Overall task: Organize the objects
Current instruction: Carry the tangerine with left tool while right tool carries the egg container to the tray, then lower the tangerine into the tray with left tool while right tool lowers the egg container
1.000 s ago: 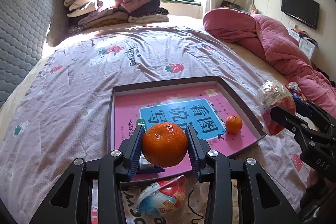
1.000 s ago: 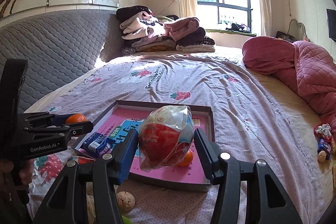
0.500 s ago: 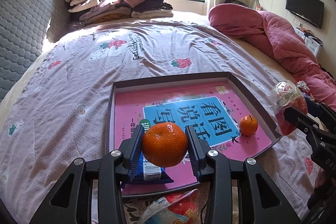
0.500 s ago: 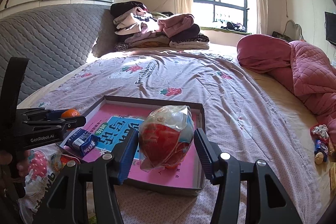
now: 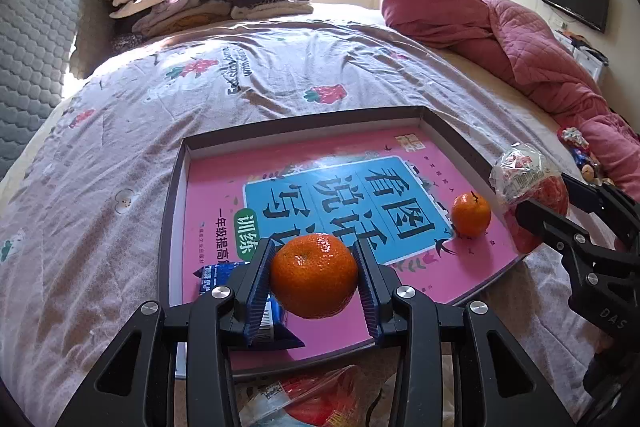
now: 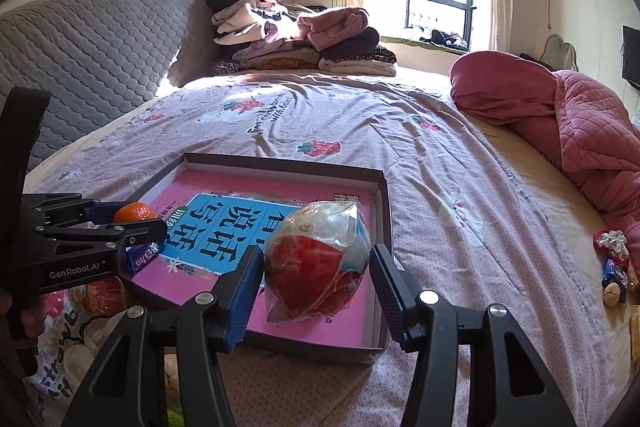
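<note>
The orange [image 5: 314, 275] we carry sits clamped between the blue pads of our left tool [image 5: 314, 277], held above the near edge of the shallow box [image 5: 280, 131] on the bed [image 5: 120, 155]. Our right tool [image 6: 316, 269] is closed on a red fruit wrapped in a clear bag [image 6: 318, 263], which hangs over the box's near right corner. Inside the box lies a pink book [image 5: 360, 187] with a blue title panel; a smaller orange [image 5: 471, 214] rests on it toward the right, and a blue snack packet [image 5: 216, 273] lies at its near left. Another bagged red fruit [image 5: 316, 399] lies on the bed just in front of the box. Folded clothes [image 6: 296, 39] are stacked at the far end, and a pink quilt [image 6: 580, 123] is heaped to the right.
</note>
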